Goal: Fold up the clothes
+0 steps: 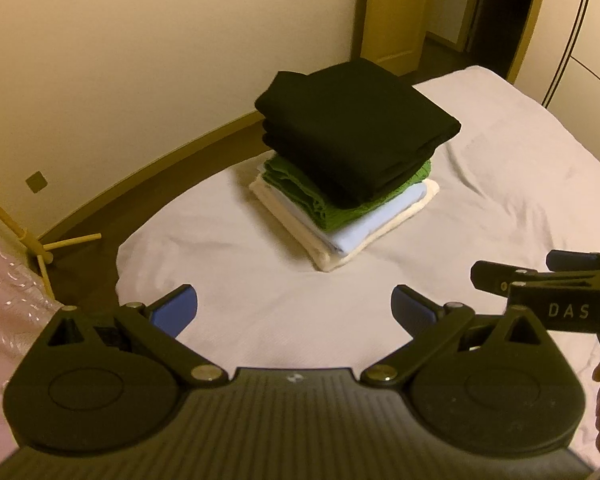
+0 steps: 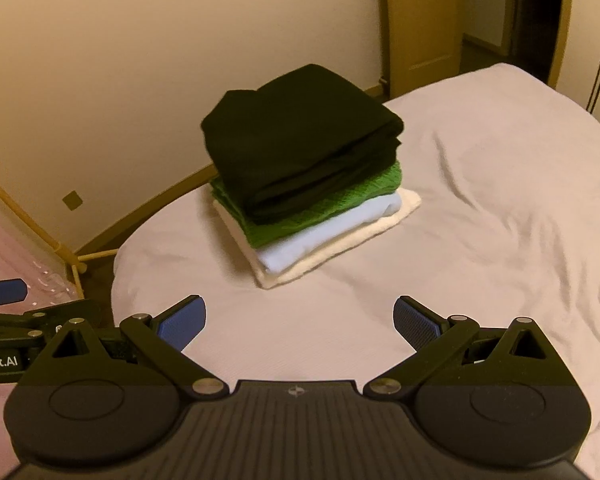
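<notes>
A stack of folded clothes sits on the bed near its far left corner. On top lies a black garment point(image 1: 356, 128) point(image 2: 300, 148), under it a green knit point(image 1: 300, 196) point(image 2: 300, 220), then a pale blue piece point(image 1: 376, 222) point(image 2: 320, 244) and a cream towel point(image 1: 340, 258) point(image 2: 340, 252) at the bottom. My left gripper point(image 1: 294, 312) hovers open in front of the stack, nothing between its blue pads. My right gripper point(image 2: 300, 322) is open too, level with it and apart from the stack. Each gripper shows at the edge of the other's view.
The bed's white cover point(image 1: 260, 308) point(image 2: 500, 240) is wrinkled to the right of the stack. A cream wall and dark floor strip point(image 1: 100, 224) run behind the bed. A wooden rack leg point(image 1: 40, 256) and plastic-wrapped pink fabric point(image 1: 4, 300) stand at the left. A doorway point(image 1: 504, 4) opens far right.
</notes>
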